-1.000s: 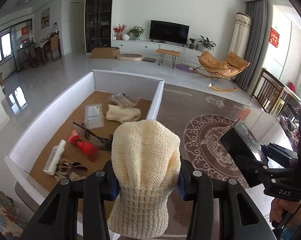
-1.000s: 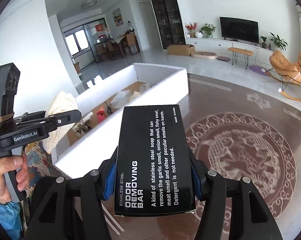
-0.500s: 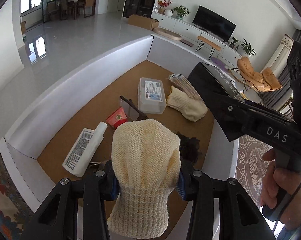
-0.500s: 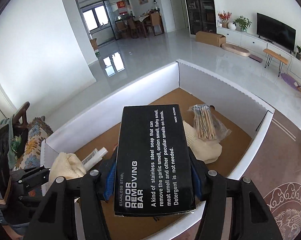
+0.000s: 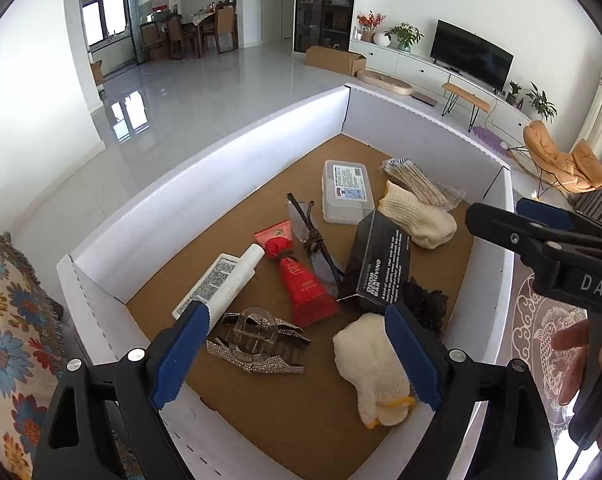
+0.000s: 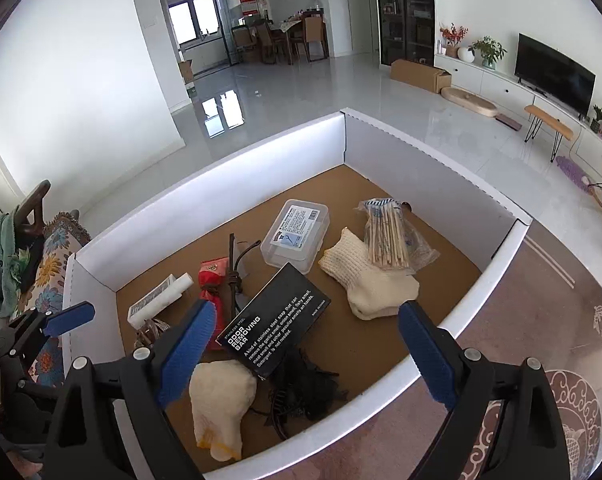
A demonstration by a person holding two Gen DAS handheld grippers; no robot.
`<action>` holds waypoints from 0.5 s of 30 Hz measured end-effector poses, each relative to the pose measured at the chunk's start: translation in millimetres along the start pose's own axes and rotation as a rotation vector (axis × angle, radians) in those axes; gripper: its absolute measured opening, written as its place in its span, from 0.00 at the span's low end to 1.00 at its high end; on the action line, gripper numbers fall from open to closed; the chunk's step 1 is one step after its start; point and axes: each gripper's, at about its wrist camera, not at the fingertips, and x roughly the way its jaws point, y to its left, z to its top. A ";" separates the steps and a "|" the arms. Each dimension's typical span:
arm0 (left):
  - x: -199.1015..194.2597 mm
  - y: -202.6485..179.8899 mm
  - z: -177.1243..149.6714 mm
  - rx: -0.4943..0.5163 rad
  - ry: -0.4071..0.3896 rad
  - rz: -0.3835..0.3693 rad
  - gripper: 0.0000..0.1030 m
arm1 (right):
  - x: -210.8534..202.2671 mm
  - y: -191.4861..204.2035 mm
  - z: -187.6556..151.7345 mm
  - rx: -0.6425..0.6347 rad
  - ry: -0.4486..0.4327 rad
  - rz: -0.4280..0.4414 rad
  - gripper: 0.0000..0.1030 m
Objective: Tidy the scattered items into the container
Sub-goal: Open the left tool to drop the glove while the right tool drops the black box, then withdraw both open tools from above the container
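The white cardboard box (image 5: 205, 168) with a brown floor holds the items. My left gripper (image 5: 297, 352) is open and empty above its near end. A cream knitted glove (image 5: 375, 364) lies just under it, also in the right wrist view (image 6: 221, 400). My right gripper (image 6: 305, 348) is open and empty above the box. The black odor removing bar box (image 6: 275, 326) lies tilted on other items below it, also in the left wrist view (image 5: 379, 264). The right gripper shows at the right of the left wrist view (image 5: 541, 236).
In the box lie a white tube (image 5: 221, 280), a red tube (image 5: 297, 272), a rhinestone hair clip (image 5: 257, 338), glasses (image 5: 309, 232), a clear plastic case (image 5: 345, 190), a second cream glove (image 5: 417, 218), a bag of sticks (image 5: 417, 182) and a black hair clip (image 6: 305, 394). A patterned sofa cover (image 5: 9, 320) lies left.
Both grippers have opened. The cream glove has dropped from the left one and the black box from the right one; both now lie in the white box.
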 end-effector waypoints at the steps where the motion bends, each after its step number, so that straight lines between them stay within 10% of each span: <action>1: -5.5 0.2 1.1 -0.009 -0.007 0.004 0.88 | -8.8 -0.3 -2.0 -0.003 -0.009 -0.006 0.90; 15: -48.5 -12.0 -0.8 -0.013 -0.085 0.086 0.88 | -27.1 3.0 -39.4 -0.041 0.013 -0.018 0.90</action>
